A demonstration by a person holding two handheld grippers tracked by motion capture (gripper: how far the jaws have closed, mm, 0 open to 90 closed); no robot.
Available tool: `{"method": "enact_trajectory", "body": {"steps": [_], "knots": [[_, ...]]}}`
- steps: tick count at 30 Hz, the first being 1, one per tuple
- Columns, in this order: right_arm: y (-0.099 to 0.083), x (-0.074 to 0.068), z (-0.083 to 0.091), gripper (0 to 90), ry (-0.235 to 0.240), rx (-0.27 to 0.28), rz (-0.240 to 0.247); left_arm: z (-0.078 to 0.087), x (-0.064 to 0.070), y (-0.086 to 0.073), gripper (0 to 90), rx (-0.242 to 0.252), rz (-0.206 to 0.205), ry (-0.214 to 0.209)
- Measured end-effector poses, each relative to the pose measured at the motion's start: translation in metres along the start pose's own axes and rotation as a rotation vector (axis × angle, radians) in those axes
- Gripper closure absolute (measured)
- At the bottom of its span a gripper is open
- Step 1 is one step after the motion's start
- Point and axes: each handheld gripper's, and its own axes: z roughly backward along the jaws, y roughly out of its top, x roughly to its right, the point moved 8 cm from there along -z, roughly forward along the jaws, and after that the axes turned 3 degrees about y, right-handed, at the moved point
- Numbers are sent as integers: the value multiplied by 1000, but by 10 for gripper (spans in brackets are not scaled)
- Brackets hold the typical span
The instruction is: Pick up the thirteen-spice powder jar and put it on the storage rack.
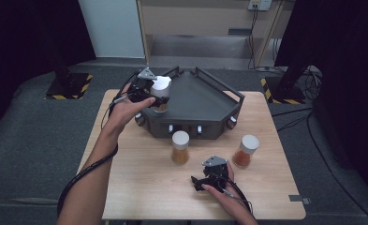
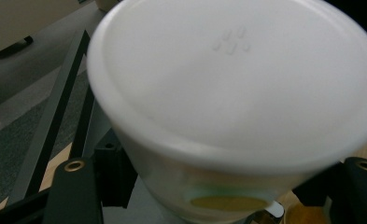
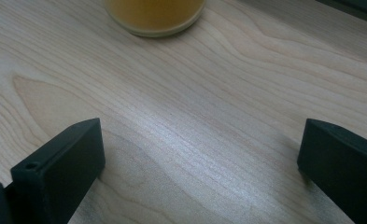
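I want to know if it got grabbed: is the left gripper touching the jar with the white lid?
Touching. In the left gripper view, the black jaws press both sides of the jar under its white lid.

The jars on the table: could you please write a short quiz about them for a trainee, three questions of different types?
1. True or false: the left tongs hold a white-lidded jar over the dark tray.
2. How many jars stand on the bare wooden table in the high view?
3. Multiple choice: the right tongs are (a) shut on a jar, (b) open with nothing between them, (c) shut and empty.

Key
1. True.
2. Two: the yellow-filled jar and the orange-filled jar.
3. b; both jaws stand wide apart above the wood.
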Motion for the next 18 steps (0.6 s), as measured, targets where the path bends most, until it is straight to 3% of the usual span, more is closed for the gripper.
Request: {"method": "enact_trajectory", "body": {"steps": [18], "knots": [[0, 0, 0, 6, 1, -1, 0, -17, -5, -16, 292, 14, 37, 8]]}}
